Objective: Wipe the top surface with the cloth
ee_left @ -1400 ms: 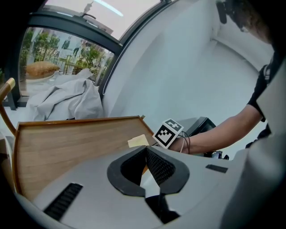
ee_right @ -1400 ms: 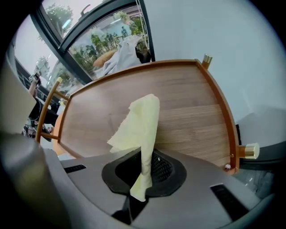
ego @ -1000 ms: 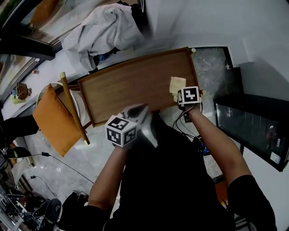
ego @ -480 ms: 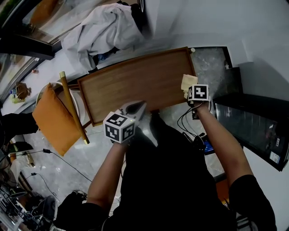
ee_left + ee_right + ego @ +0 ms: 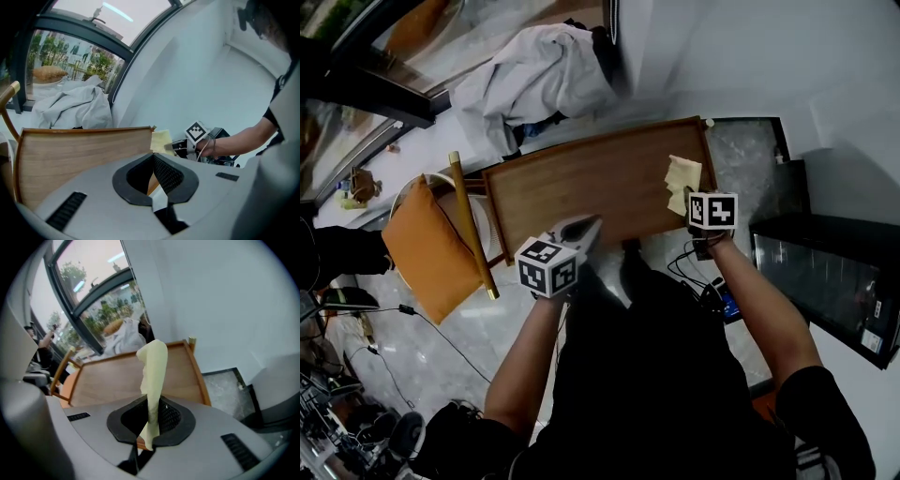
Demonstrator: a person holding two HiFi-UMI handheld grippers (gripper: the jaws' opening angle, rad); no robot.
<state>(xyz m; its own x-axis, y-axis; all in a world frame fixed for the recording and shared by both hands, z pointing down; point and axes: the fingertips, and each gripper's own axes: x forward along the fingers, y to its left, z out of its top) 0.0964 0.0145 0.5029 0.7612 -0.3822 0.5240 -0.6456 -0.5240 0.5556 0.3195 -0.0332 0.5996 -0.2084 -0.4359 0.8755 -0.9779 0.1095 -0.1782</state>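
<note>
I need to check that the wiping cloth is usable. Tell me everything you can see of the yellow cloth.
The cloth is pale yellow, thin and soft-looking, bunched into a narrow creased strip. The right gripper pinches its lower end between shut fingers; the rest reaches over the right end of the wooden top. Whether it presses on the wood cannot be told.

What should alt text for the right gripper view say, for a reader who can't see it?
The right tool is shut on a pale yellow cloth that stands up from its jaws, in front of a wooden table. Behind are a white wall and a large window.
</note>
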